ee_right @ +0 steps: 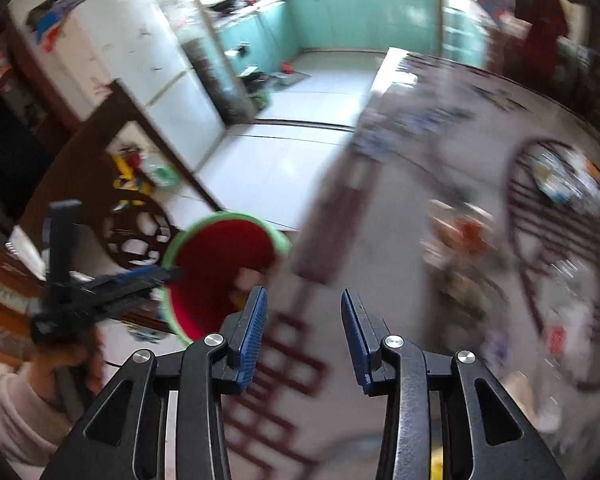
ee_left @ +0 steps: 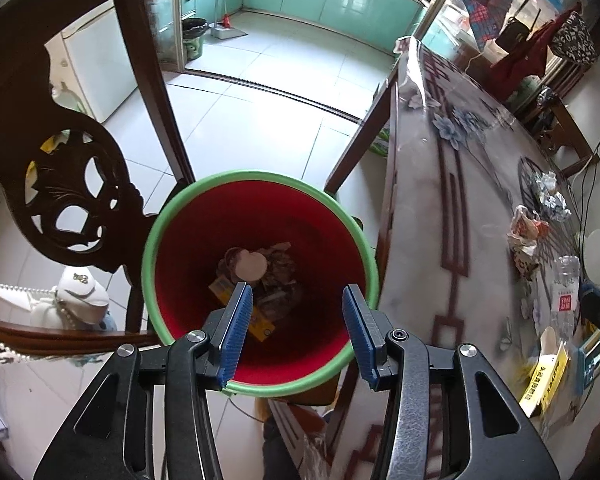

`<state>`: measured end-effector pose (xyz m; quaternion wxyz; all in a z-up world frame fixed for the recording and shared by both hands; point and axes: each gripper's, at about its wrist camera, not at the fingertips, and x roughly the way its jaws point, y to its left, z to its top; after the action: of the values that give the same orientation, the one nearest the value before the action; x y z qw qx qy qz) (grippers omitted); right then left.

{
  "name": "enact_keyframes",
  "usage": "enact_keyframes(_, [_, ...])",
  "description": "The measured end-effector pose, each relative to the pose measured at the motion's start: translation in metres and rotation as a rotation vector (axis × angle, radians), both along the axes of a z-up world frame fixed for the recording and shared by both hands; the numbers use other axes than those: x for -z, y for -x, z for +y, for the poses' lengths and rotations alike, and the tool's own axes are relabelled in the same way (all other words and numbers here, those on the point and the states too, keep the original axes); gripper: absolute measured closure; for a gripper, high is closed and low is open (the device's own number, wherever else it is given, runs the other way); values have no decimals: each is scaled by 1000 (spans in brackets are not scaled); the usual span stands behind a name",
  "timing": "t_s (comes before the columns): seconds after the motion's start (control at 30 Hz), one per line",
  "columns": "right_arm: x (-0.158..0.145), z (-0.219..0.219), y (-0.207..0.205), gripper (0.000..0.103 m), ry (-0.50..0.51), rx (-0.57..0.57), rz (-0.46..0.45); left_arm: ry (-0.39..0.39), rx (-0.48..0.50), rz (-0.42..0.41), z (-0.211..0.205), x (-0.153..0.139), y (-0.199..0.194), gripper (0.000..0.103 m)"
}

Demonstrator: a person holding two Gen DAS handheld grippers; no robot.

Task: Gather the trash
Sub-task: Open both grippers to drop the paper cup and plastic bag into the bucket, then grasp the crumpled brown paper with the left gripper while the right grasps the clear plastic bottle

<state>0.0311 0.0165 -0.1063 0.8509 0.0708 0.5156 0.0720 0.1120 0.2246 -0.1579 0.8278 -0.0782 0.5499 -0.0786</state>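
A red bin with a green rim [ee_left: 260, 390] stands on the floor beside the table. Trash lies at its bottom: a round pale piece [ee_left: 251, 266] and a yellow box [ee_left: 260, 326]. My left gripper [ee_left: 296, 300] is open and empty, directly above the bin's mouth. On the table [ee_left: 460, 200] lie crumpled foil [ee_left: 550, 196], a crumpled wrapper [ee_left: 526, 232], a clear bottle [ee_left: 565, 292] and a yellow carton [ee_left: 548, 372]. My right gripper [ee_right: 304, 304] is open and empty above the table's near edge; that view is blurred. The bin [ee_right: 284, 244] and left gripper [ee_right: 132, 280] show there.
A carved dark wooden chair [ee_left: 72, 200] stands left of the bin, with a white bag [ee_left: 80, 292] on it. The table's edge runs just right of the bin. A white fridge [ee_right: 140, 60] and a tiled kitchen floor [ee_left: 260, 100] lie beyond.
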Motion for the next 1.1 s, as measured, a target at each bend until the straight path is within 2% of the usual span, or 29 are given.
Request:
enact_keyframes(0.17, [-6, -90, 29, 66, 80, 171, 14, -10, 45, 3, -28, -4, 5, 57])
enact_keyframes(0.27, [-19, -149, 45, 66, 99, 274, -11, -18, 76, -4, -51, -8, 9, 56])
enact_keyframes(0.33, [-27, -181, 52, 61, 103, 312, -31, -6, 88, -6, -72, -12, 12, 54])
enact_keyframes(0.47, [-31, -224, 57, 58, 78, 333, -53, 44, 120, -6, -127, -19, 12, 50])
enact_keyframes(0.5, [-30, -229, 58, 58, 69, 329, -53, 51, 136, -11, -145, -20, 11, 46])
enact_keyframes(0.6, [-23, -250, 58, 58, 41, 299, -43, 49, 200, -38, -200, -23, 5, 37])
enact_keyframes(0.7, [-20, -270, 62, 58, 34, 288, -45, 41, 235, -39, -250, -19, -8, 36])
enact_keyframes(0.93, [-25, -318, 62, 58, 11, 299, -76, -43, 240, 9, -307, 9, -37, 36])
enact_keyframes(1.0, [-23, -326, 60, 56, 3, 297, -75, -50, 225, 55, -306, 19, -40, 42])
enact_keyframes(1.03, [-20, -329, 57, 56, -11, 295, -71, -59, 220, 26, -306, 17, -39, 50])
enact_keyframes(1.1, [-14, -333, 52, 56, -49, 291, -61, -74, 229, 24, -305, 16, -37, 56])
